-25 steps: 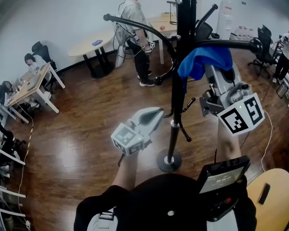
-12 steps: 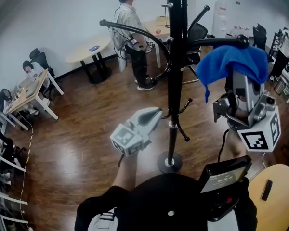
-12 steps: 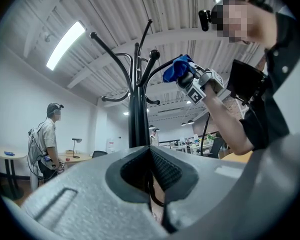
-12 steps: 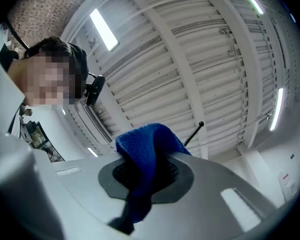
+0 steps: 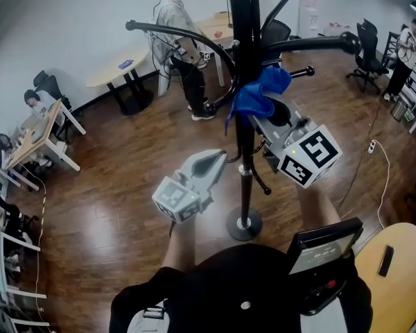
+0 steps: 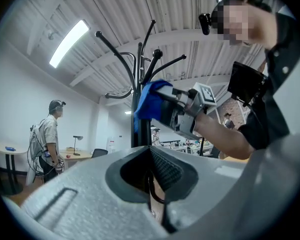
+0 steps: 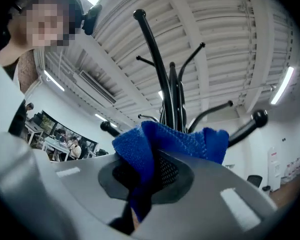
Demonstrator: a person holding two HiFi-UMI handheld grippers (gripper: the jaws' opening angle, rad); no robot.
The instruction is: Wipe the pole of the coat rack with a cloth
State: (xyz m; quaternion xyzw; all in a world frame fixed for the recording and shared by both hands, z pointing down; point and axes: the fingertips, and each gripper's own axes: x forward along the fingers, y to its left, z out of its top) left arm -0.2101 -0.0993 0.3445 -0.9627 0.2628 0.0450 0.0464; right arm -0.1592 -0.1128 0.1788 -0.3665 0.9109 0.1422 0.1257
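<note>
Gripping: right gripper (image 5: 269, 116) clenched on cloth (image 5: 258, 92)
Cloth: blue, against pole (image 5: 244, 151), high up
Left gripper (image 5: 218, 160): jaws together, empty, beside pole lower down
Pole: black, upright, on wood floor (image 5: 118, 186)

The blue cloth (image 5: 260, 92), bunched and clamped in the right gripper (image 5: 265, 115), lies against the right side of the black pole (image 5: 245, 151), just below the curved hooks (image 5: 187, 35). The coat rack (image 5: 243, 224) stands upright on a round base.
</note>
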